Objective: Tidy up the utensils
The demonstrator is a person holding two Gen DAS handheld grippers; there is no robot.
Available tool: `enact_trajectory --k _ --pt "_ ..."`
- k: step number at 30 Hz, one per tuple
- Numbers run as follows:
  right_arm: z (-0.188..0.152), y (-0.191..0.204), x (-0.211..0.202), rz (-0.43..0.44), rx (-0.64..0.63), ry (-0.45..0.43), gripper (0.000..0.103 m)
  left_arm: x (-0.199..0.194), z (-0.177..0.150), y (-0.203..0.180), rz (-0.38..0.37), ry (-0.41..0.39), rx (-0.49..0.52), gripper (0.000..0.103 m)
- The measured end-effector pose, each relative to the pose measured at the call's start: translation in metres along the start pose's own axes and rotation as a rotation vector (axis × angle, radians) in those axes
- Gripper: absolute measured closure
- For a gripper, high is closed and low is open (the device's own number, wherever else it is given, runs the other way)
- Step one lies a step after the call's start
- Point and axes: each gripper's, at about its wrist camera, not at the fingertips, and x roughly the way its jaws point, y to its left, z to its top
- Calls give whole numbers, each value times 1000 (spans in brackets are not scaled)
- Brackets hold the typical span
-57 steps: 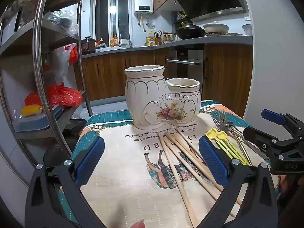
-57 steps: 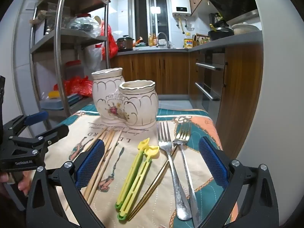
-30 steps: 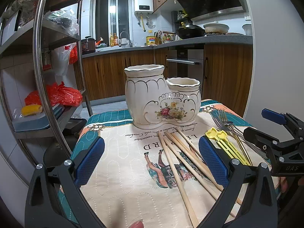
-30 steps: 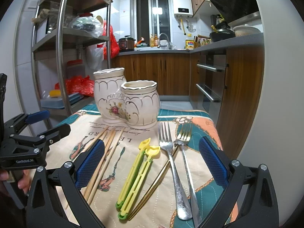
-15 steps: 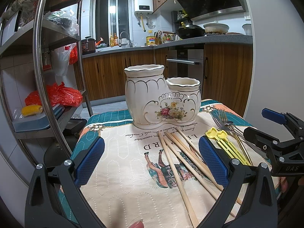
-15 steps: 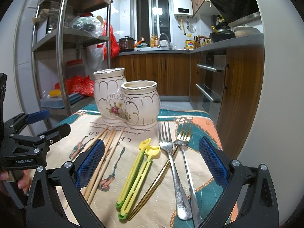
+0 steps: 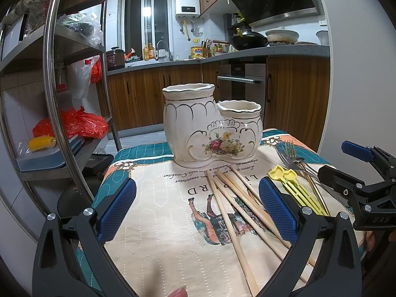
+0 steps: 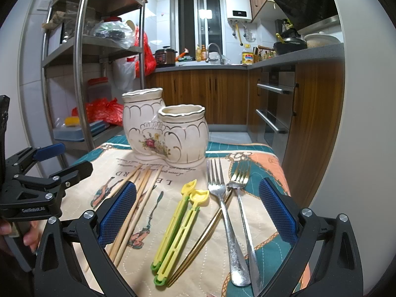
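A cream ceramic double-pot holder [image 7: 210, 126] [image 8: 163, 133] with a flower print stands at the far side of the cloth-covered table; both pots look empty. In front of it lie several wooden chopsticks [image 7: 235, 203] [image 8: 138, 195], two yellow-green plastic clips [image 8: 178, 225] [image 7: 294, 185], thin gold chopsticks [image 8: 208, 235] and two metal forks [image 8: 225, 212] [image 7: 292, 156]. My left gripper [image 7: 198, 210] is open above the cloth, left of the wooden chopsticks. My right gripper [image 8: 195, 212] is open over the clips and forks. Neither holds anything.
A metal shelf rack [image 7: 52, 79] [image 8: 79, 57] with bags and boxes stands close on the left. Kitchen cabinets and an oven [image 8: 274, 109] lie behind and to the right. The table's right edge [image 8: 284, 185] is near the forks. A hand [image 8: 29, 235] holds the left gripper.
Almost nothing has changed. Both grippers stay open and nearly still; the utensils and holder have not moved.
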Motion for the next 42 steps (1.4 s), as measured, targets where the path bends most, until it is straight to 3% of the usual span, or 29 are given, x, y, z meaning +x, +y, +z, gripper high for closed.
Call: enact_trajectory --k 32,42 --pt "-1 0 -1 -18 -6 11 5 0 -3 5 -23 8 -10 5" --pt "10 -13 -5 -48 -55 106 5 7 14 5 -49 111 44 5"
